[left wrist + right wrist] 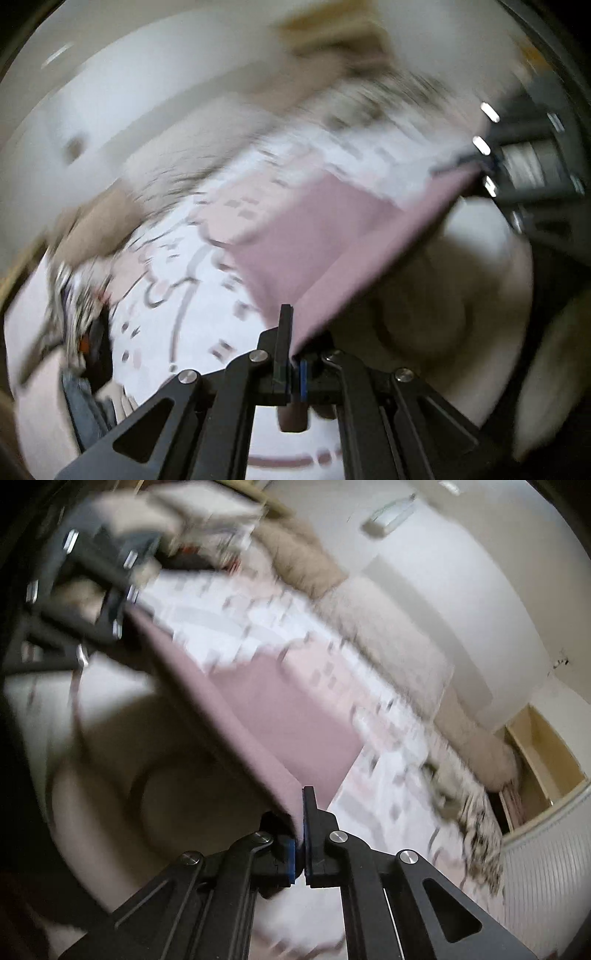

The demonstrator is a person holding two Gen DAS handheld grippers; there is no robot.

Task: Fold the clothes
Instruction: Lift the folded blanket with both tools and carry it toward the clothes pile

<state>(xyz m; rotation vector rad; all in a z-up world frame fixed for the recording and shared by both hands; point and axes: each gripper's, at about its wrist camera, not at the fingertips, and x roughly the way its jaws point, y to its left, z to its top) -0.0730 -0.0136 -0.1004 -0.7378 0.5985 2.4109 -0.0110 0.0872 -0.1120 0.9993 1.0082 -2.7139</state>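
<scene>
A dusty pink garment (314,236) is stretched taut in the air between both grippers, above a bed with a white patterned sheet (184,295). My left gripper (291,354) is shut on one corner of it. My right gripper (301,830) is shut on the other corner of the pink garment (266,709). The right gripper shows at the far right of the left wrist view (480,162), the left gripper at the upper left of the right wrist view (122,602). Both views are motion-blurred.
A beige fluffy blanket (388,627) lies along the far side of the bed by a white wall (461,572). A pile of dark and patterned clothes (85,314) sits at the bed's left. A white radiator (546,849) and wooden shelf (543,746) are at right.
</scene>
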